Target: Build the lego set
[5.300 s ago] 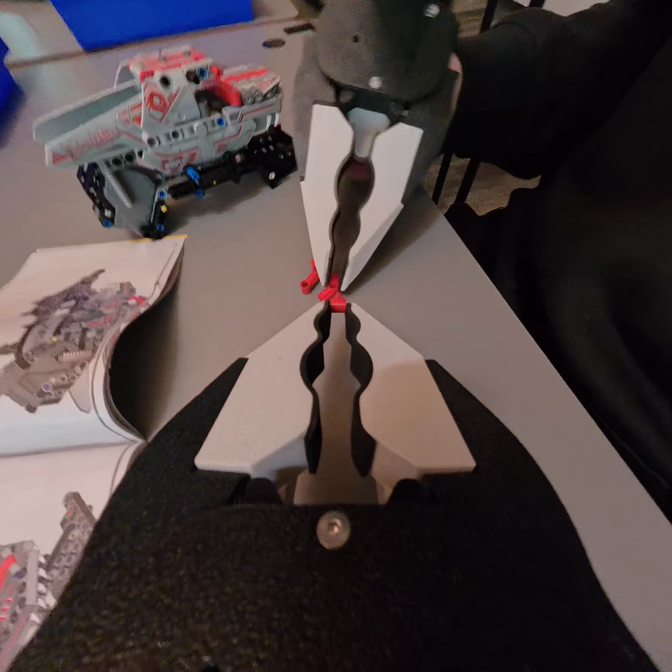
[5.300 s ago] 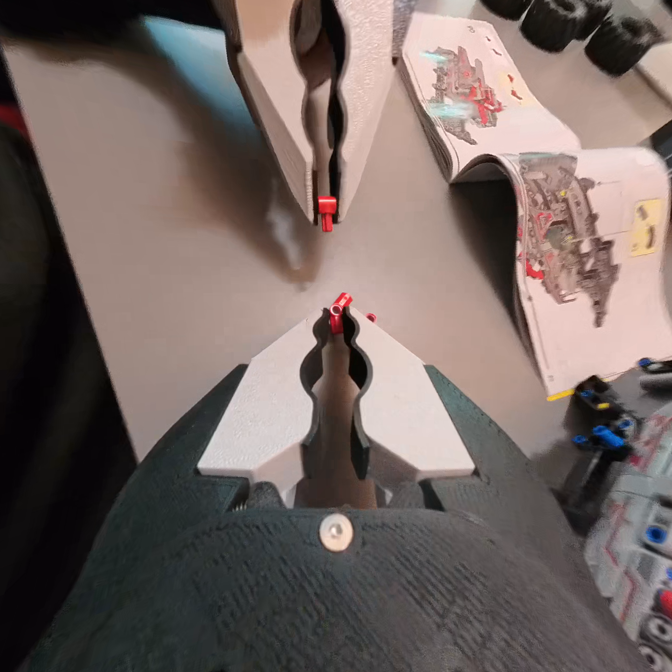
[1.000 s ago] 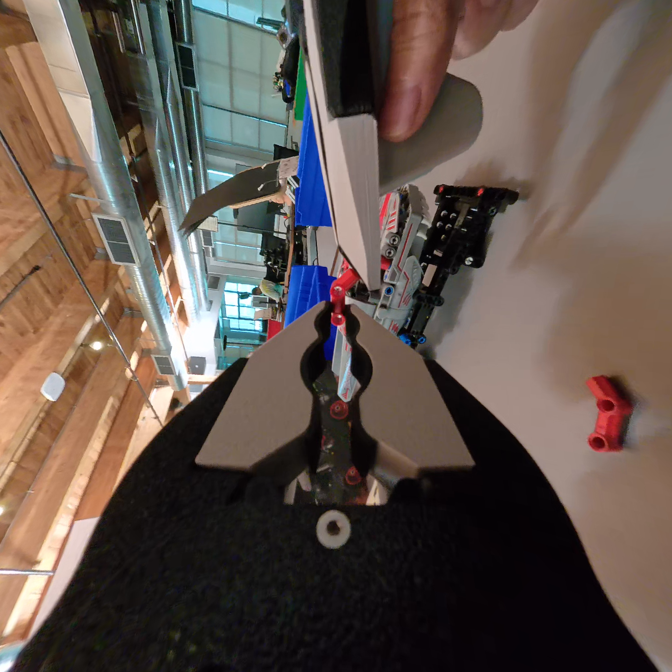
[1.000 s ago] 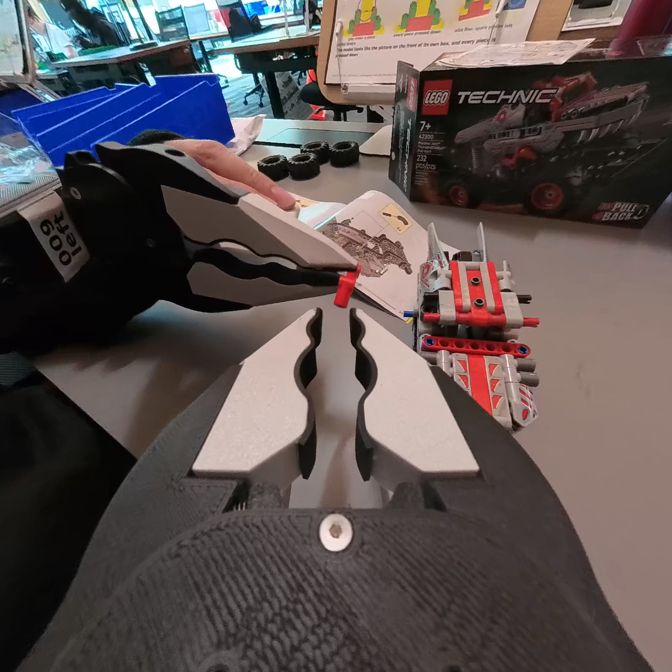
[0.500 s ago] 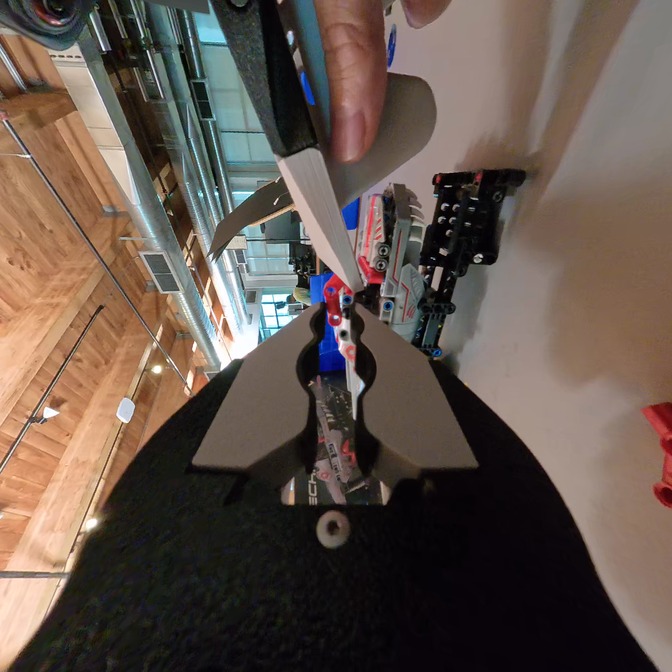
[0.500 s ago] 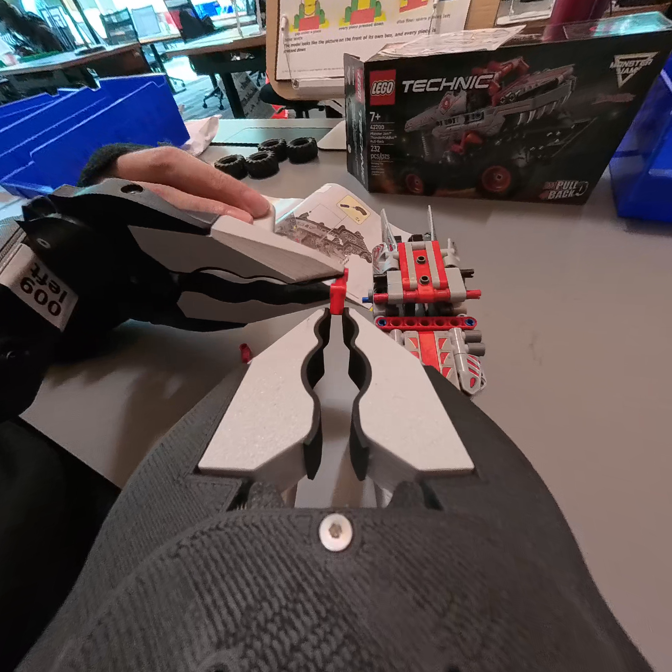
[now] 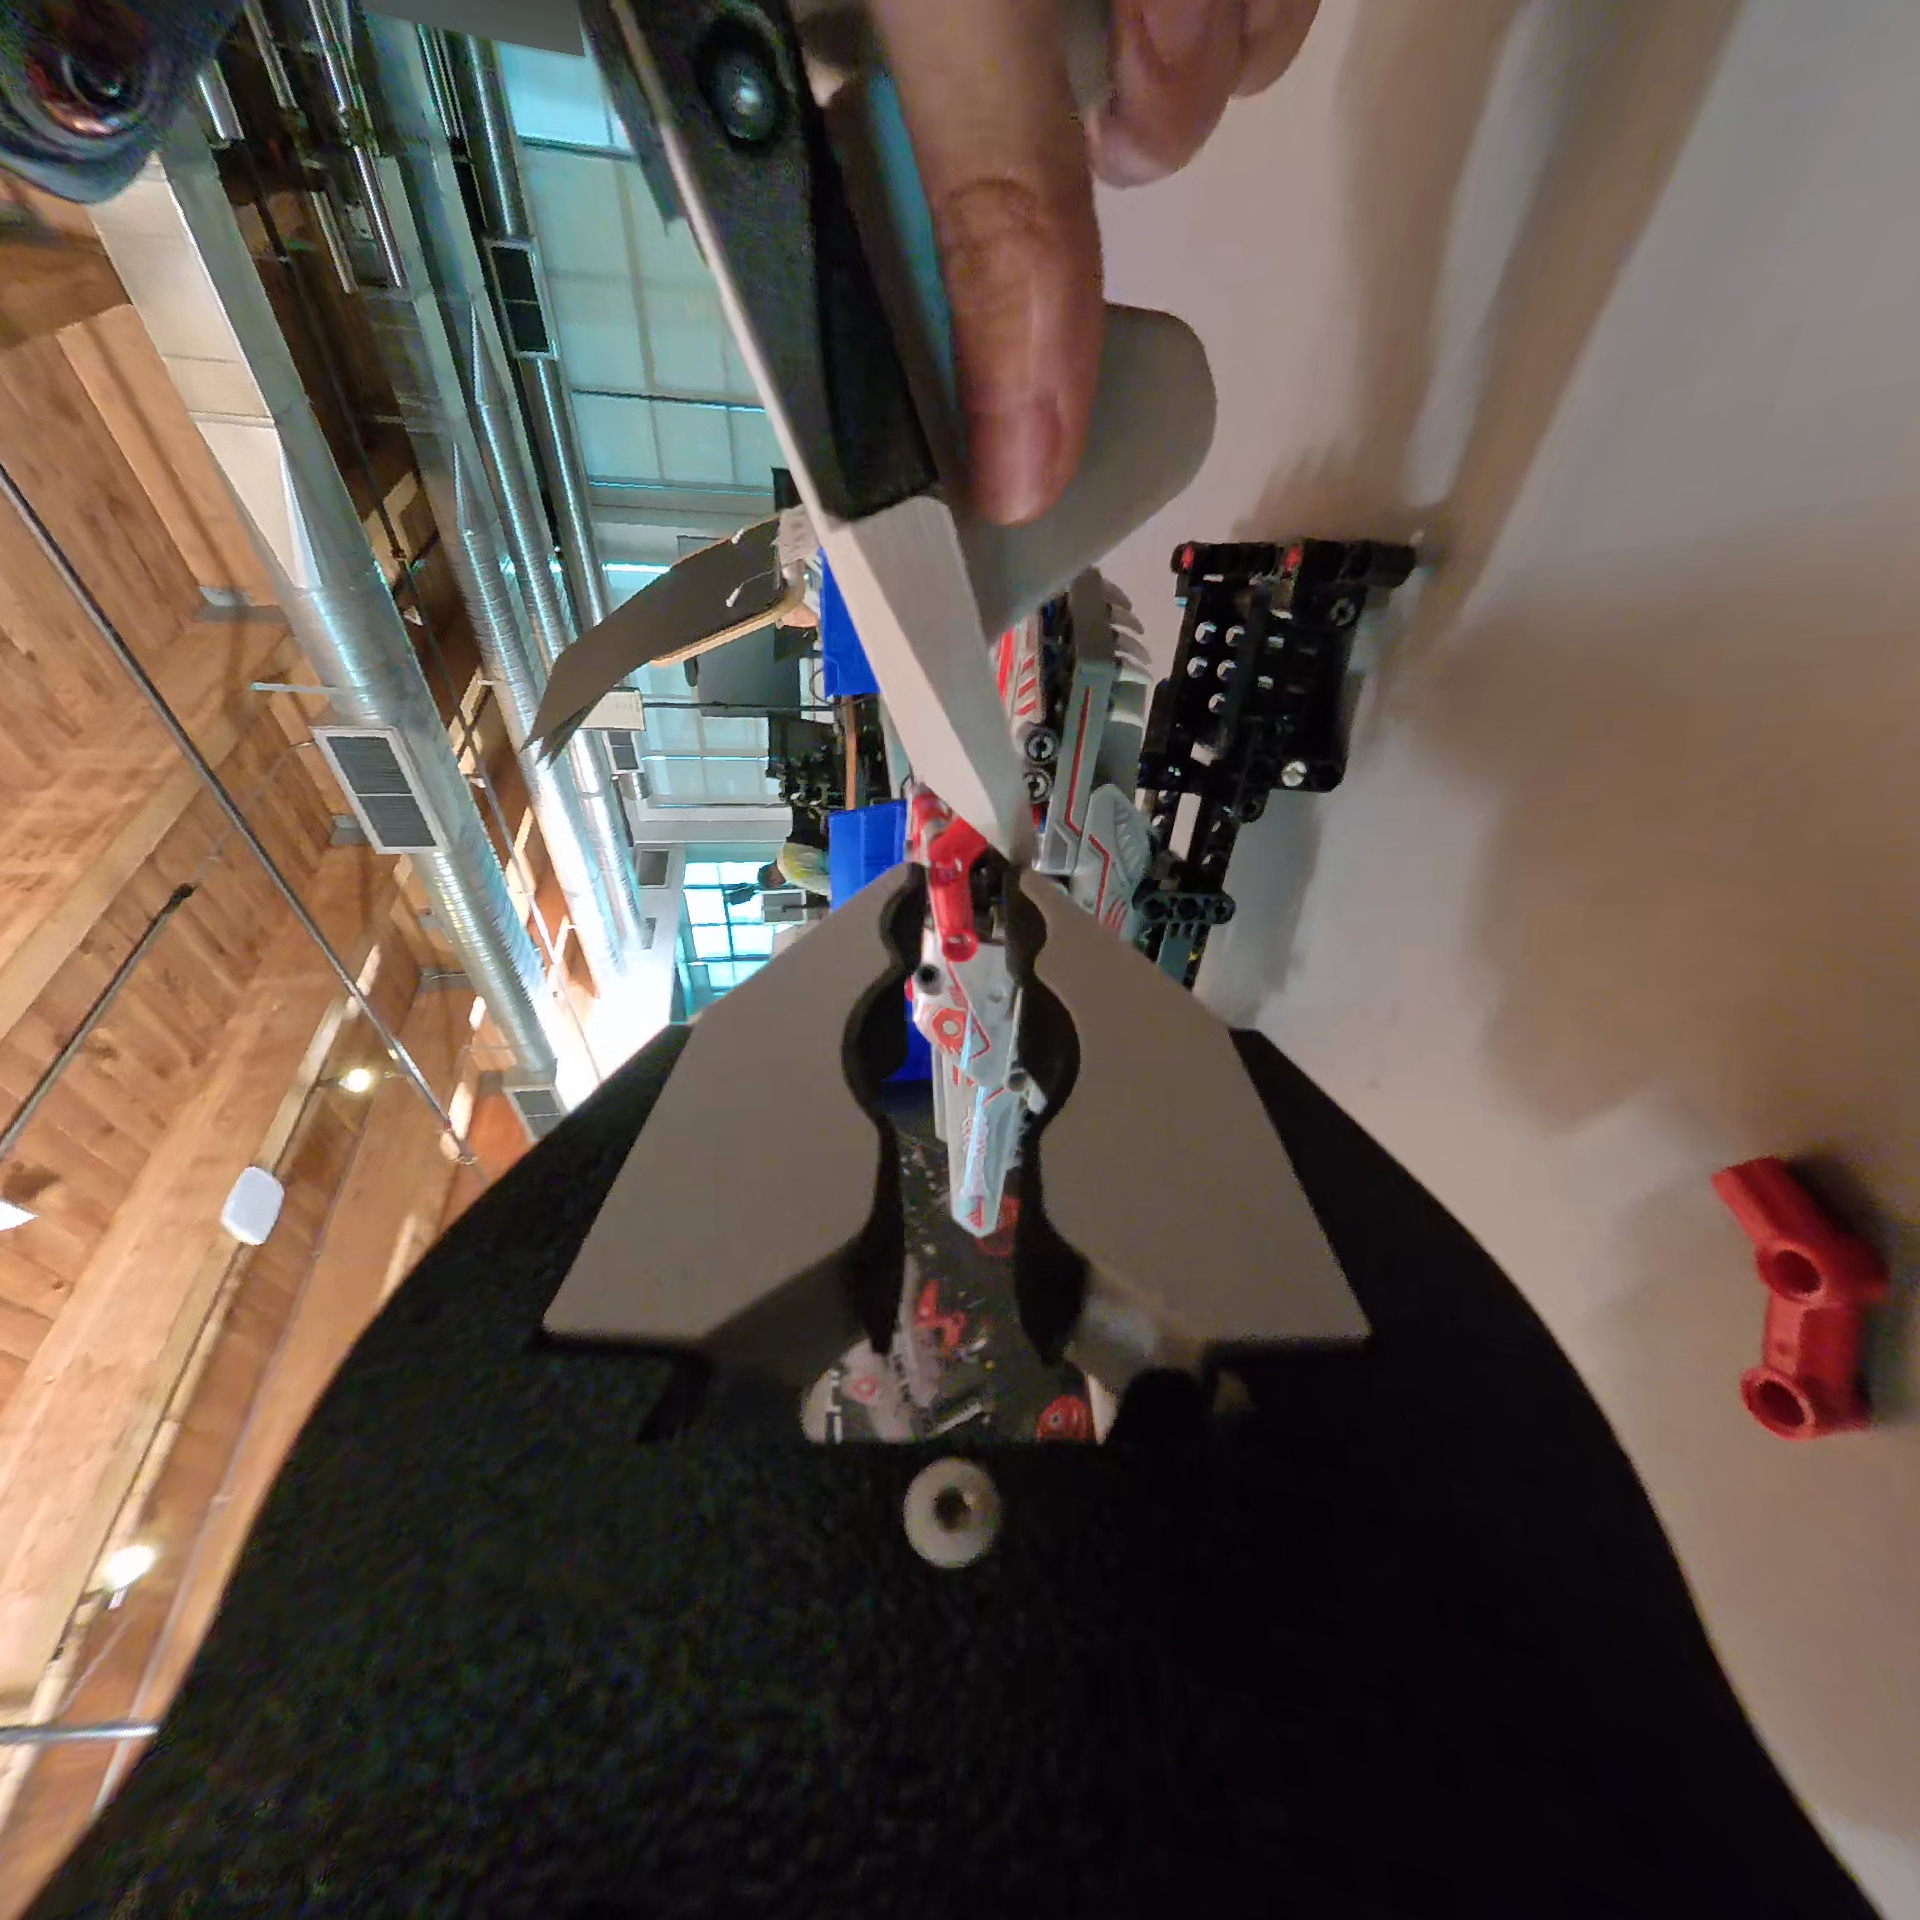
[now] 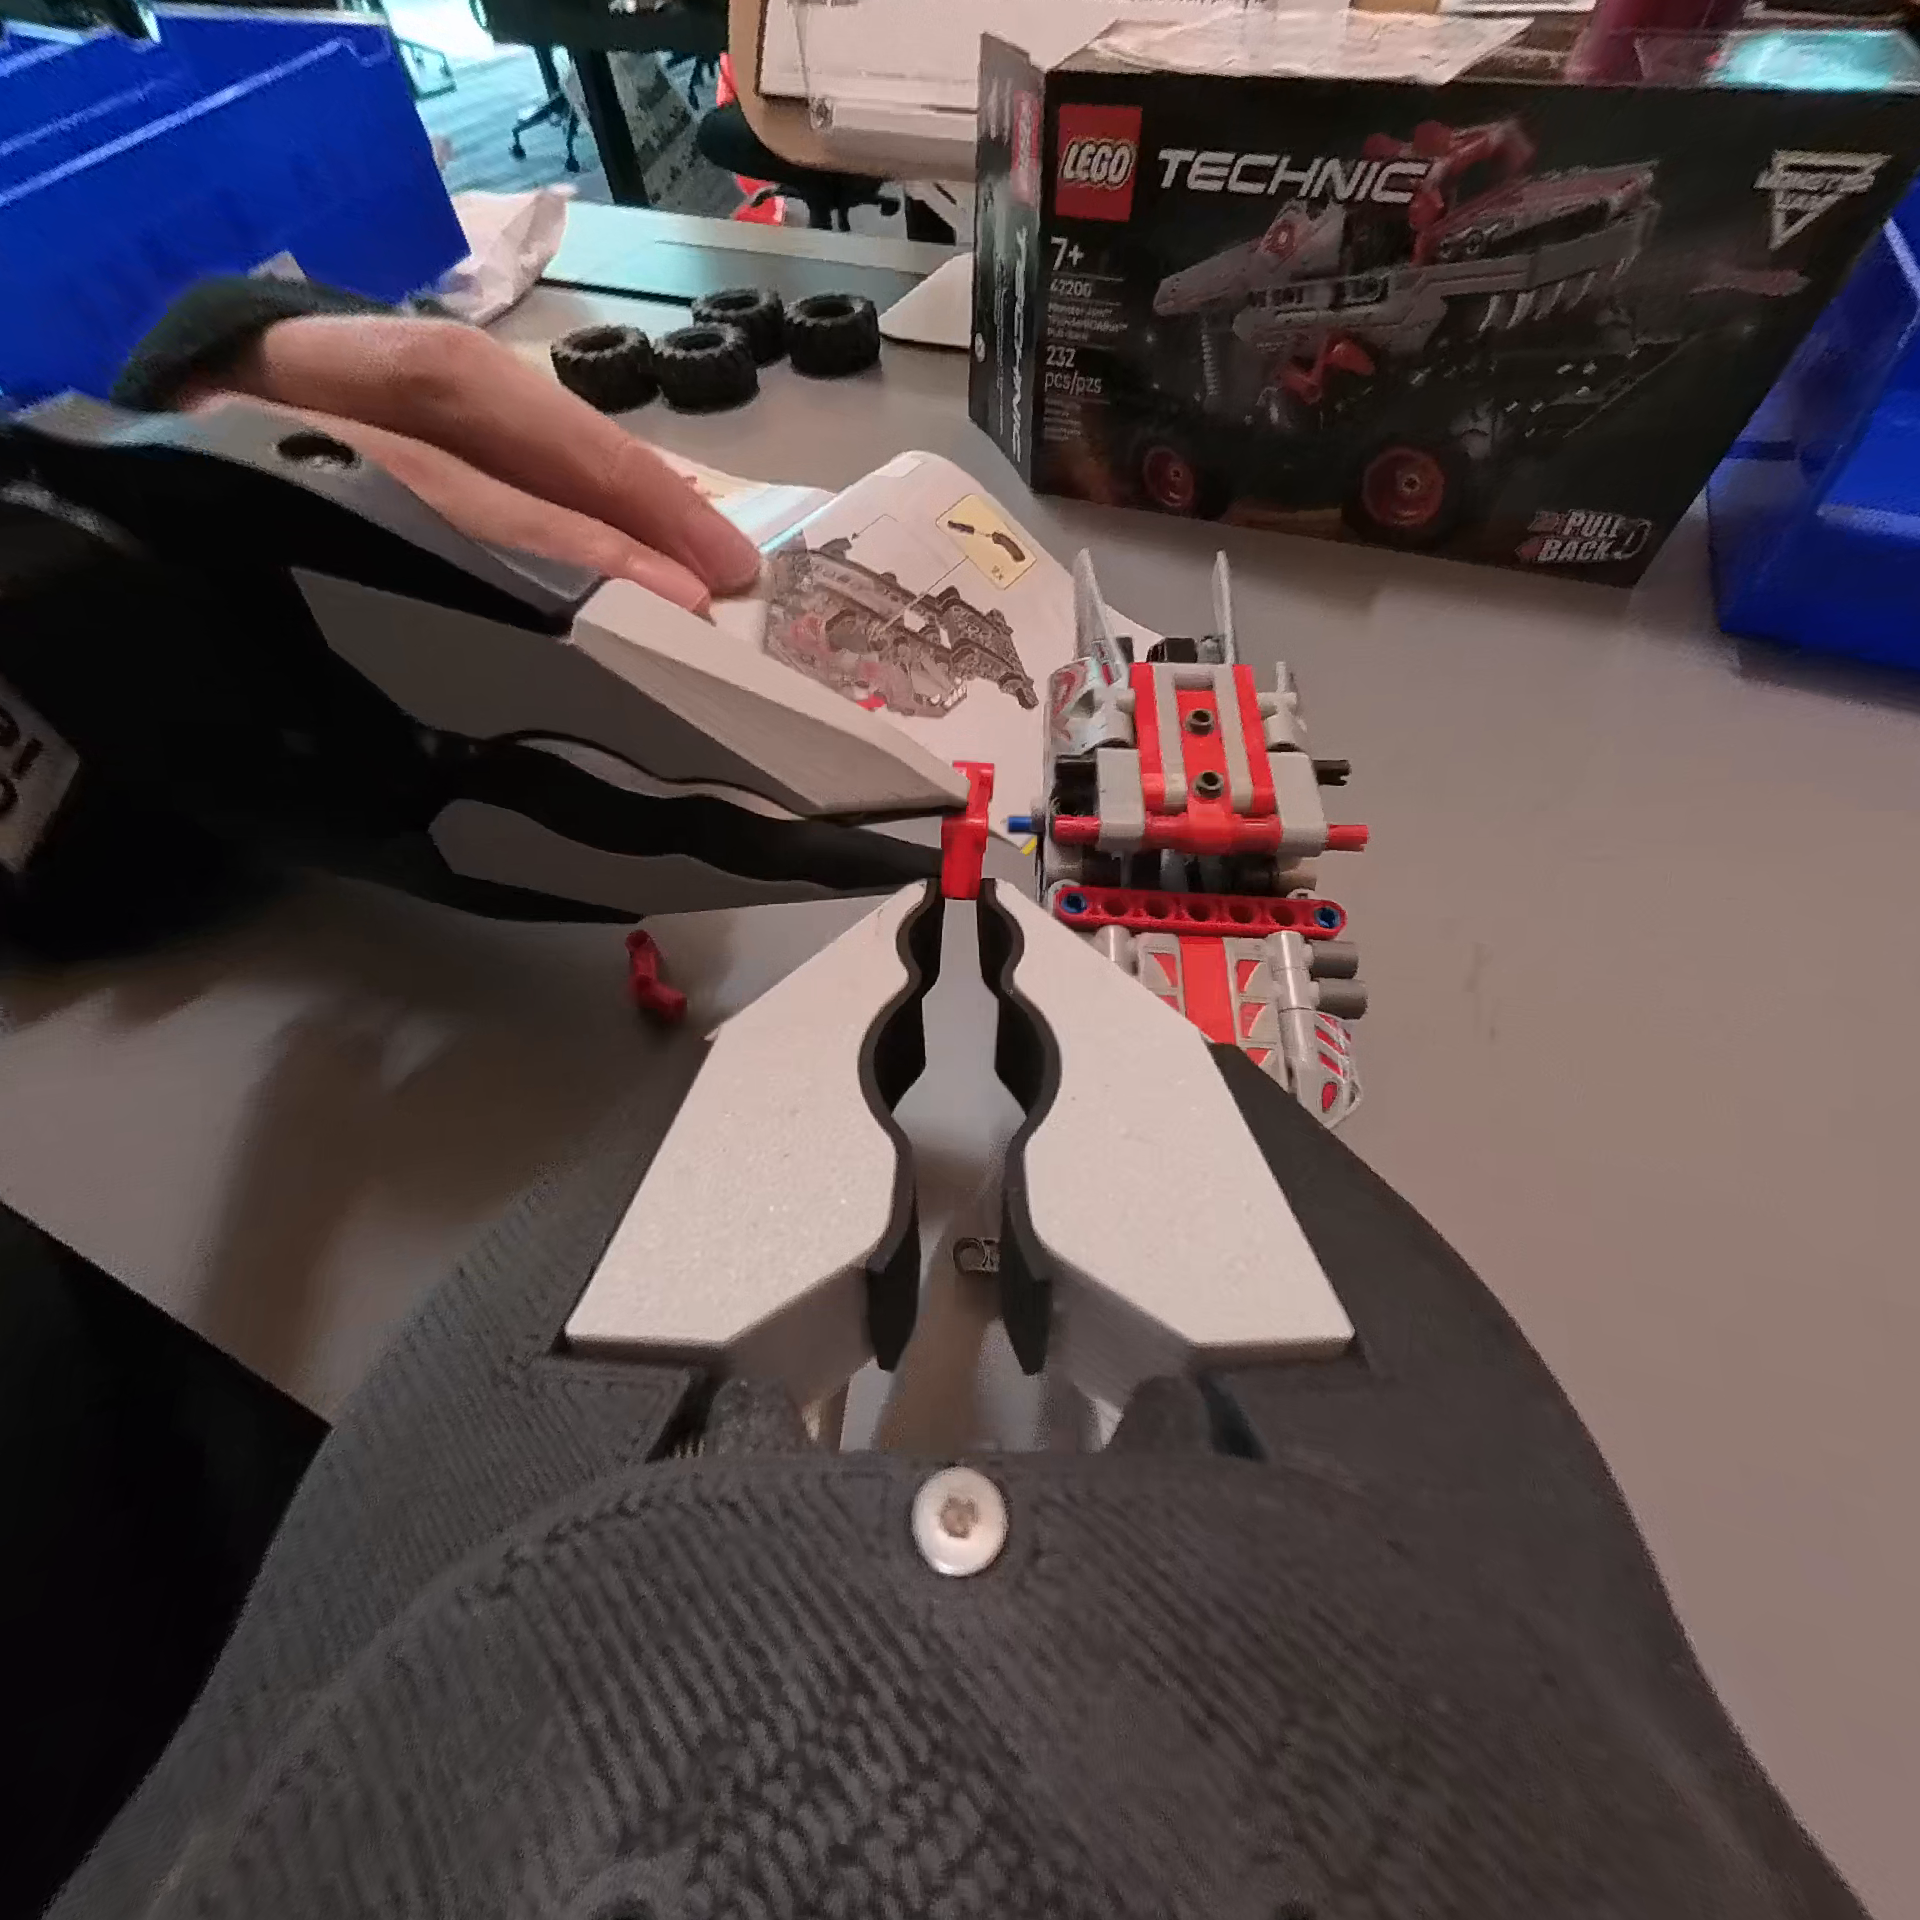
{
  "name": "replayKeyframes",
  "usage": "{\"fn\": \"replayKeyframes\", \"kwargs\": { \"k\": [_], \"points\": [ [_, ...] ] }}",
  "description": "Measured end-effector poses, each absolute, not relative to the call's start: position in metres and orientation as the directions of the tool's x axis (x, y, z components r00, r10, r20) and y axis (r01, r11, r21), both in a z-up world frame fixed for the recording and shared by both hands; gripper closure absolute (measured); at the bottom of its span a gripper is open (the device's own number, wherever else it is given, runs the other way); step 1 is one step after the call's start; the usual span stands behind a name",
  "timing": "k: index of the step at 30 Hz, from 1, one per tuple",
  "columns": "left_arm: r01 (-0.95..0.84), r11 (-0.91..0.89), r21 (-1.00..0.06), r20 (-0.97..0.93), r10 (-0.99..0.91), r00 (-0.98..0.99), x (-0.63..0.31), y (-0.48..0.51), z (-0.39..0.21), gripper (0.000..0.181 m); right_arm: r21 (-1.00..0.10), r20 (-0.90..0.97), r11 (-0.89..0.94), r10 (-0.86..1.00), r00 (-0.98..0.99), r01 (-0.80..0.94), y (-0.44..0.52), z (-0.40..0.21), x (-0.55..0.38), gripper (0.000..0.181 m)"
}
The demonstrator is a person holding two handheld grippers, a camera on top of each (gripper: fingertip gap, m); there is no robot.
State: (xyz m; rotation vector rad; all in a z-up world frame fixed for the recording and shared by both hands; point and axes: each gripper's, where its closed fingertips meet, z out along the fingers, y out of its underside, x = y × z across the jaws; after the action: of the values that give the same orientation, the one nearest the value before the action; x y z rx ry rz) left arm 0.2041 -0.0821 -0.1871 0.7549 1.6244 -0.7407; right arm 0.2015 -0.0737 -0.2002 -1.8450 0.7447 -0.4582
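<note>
Left wrist view: left tongs [image 7: 961, 894] clamped on small red piece [image 7: 954, 883], right tongs [image 8: 961, 883] pinching its lower end, so push straight and steady; right wrist view alone shows truck model [image 8: 1195, 831] mid-table [image 8: 1610, 935], booklet [image 8: 914, 582], box [image 8: 1403, 291].

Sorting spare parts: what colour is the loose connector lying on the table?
Red connector; left wrist view shows it best.

Four black tyres [image 8: 717, 343] at eleven o'clock, one set box [image 8: 1434, 301] at one o'clock, one instruction booklet [image 8: 914, 603], one part-built truck [image 8: 1195, 831], two loose red connectors [image 8: 652, 971] [image 8: 968, 826].
</note>
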Motion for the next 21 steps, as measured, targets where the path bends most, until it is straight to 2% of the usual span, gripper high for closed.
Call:
{"fn": "replayKeyframes", "kwargs": {
  "k": [3, 13, 14, 16, 18, 21],
  "points": [
    [0.787, 0.606, -0.113, -0.979, 0.068, -0.193, 0.207, -0.083, -0.187, 0.176, -0.919, 0.003, -0.295, -0.67, 0.743, -0.262, -0.073, -0.203, 0.201, 0.176],
    [0.761, 0.567, -0.317, -0.933, -0.041, -0.358, 0.204, -0.086, -0.179, 0.177, -0.943, -0.033, -0.224, -0.671, 0.741, -0.245, -0.075, -0.193, 0.199, 0.176],
    [0.772, 0.562, -0.296, -0.94, -0.03, -0.339, 0.204, -0.086, -0.178, 0.177, -0.945, -0.041, -0.217, -0.668, 0.743, -0.247, -0.075, -0.192, 0.198, 0.176],
    [0.804, 0.565, -0.188, -0.969, 0.028, -0.246, 0.204, -0.087, -0.177, 0.177, -0.94, -0.058, -0.216, -0.658, 0.751, -0.263, -0.076, -0.191, 0.196, 0.175],
    [0.799, 0.597, -0.072, -0.983, 0.092, -0.157, 0.21, -0.086, -0.181, 0.177, -0.942, -0.053, -0.208, -0.679, 0.732, -0.262, -0.085, -0.186, 0.199, 0.158],
    [0.791, 0.612, 0.001, -0.987, 0.128, -0.098, 0.214, -0.086, -0.186, 0.177, -0.952, -0.027, -0.192, -0.722, 0.691, -0.238, -0.101, -0.178, 0.211, 0.129]
  ]
}}
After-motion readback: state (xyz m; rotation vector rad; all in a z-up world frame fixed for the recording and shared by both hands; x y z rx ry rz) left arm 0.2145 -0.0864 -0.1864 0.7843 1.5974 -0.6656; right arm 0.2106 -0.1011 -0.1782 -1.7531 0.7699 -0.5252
